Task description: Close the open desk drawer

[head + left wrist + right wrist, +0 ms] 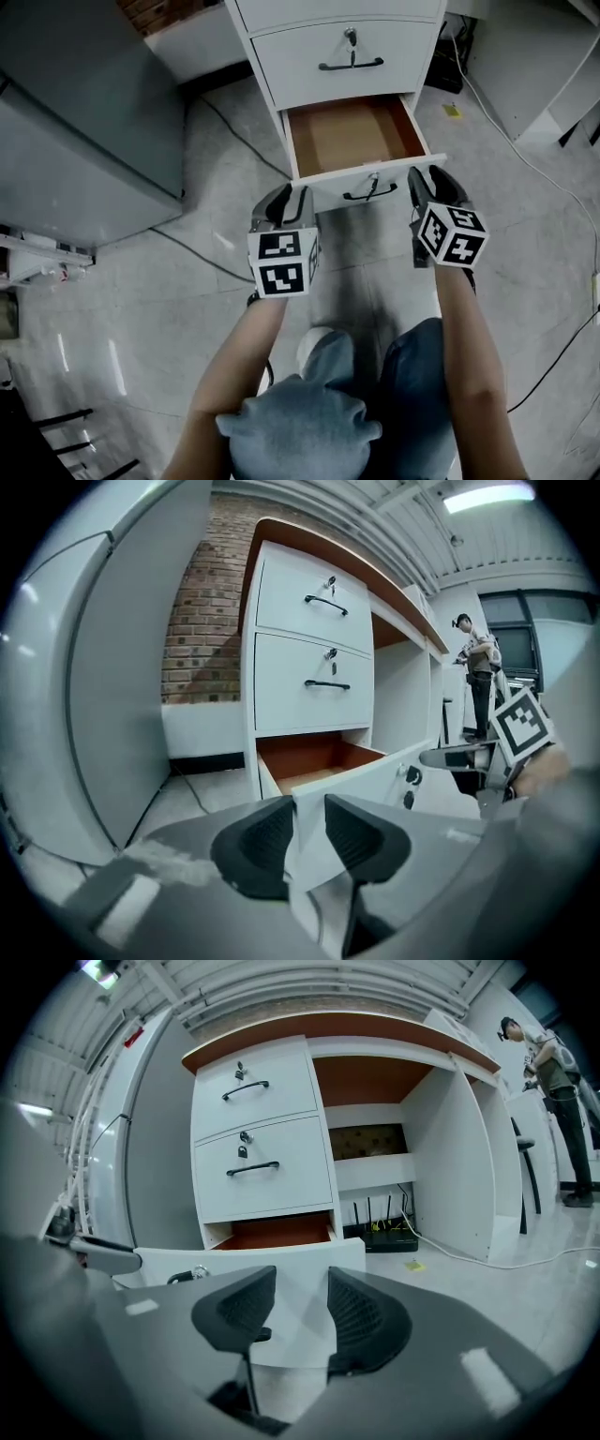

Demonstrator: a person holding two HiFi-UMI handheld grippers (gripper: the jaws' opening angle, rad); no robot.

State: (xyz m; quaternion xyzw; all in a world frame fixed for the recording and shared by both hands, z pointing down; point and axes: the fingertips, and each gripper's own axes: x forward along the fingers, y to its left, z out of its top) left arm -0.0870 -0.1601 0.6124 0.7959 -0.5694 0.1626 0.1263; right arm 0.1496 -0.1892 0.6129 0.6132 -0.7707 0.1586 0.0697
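Drawer (354,136) stands pulled out and closing is not yet done: its front lies just ahead of both pairs of jaws, left gripper (289,199) at one end, right gripper (431,178) at the other, each narrowly parted and holding nothing, so the full push-in is outstanding.

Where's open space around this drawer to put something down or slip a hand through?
Free: the open drawer, bare inside; floor between grey cabinet and desk, crossed by a cable. Crowded: the drawer front, with left gripper and right gripper at it.
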